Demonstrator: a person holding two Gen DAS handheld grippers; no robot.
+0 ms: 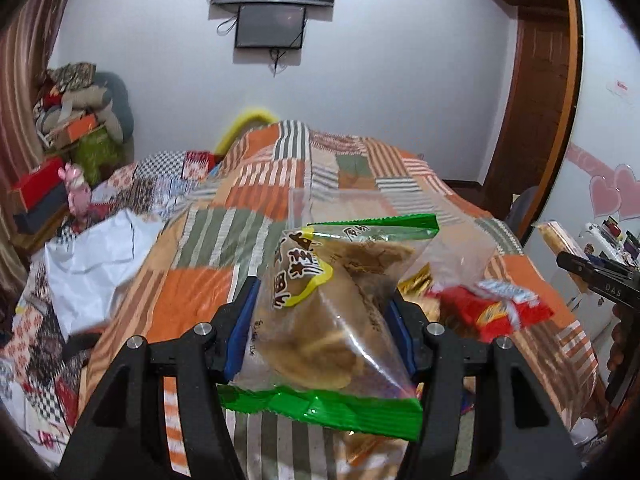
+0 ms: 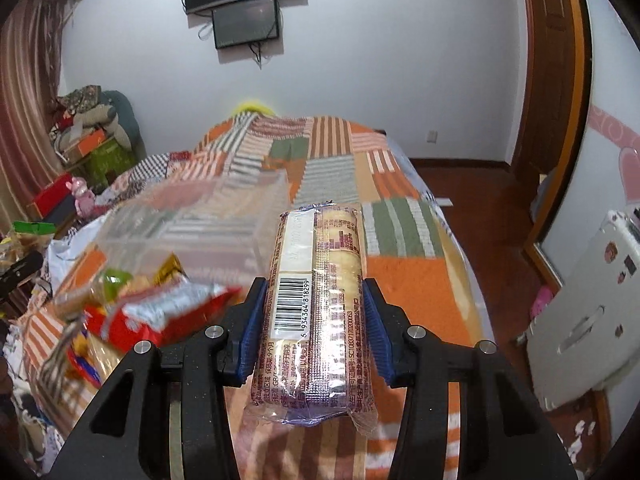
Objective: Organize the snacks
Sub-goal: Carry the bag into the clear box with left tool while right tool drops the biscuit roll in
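My left gripper [image 1: 322,320] is shut on a clear, green-edged bag of flat crackers [image 1: 332,316] and holds it above the bed. My right gripper [image 2: 314,312] is shut on a long clear pack of biscuits [image 2: 316,312] with a barcode, also held above the bed. A clear plastic box [image 2: 192,224] stands on the bed ahead; in the left wrist view it [image 1: 340,204] shows behind the cracker bag. A red snack packet [image 2: 160,316] lies on a pile of snacks near it, also in the left wrist view [image 1: 492,312]. The right gripper shows at the left wrist view's right edge [image 1: 592,276].
The bed has a striped patchwork quilt [image 1: 200,264]. A white sheet [image 1: 92,260] lies at its left. Boxes and clothes are stacked at the left wall [image 1: 72,120]. A white appliance [image 2: 580,312] and a wooden door [image 2: 552,60] stand at the right.
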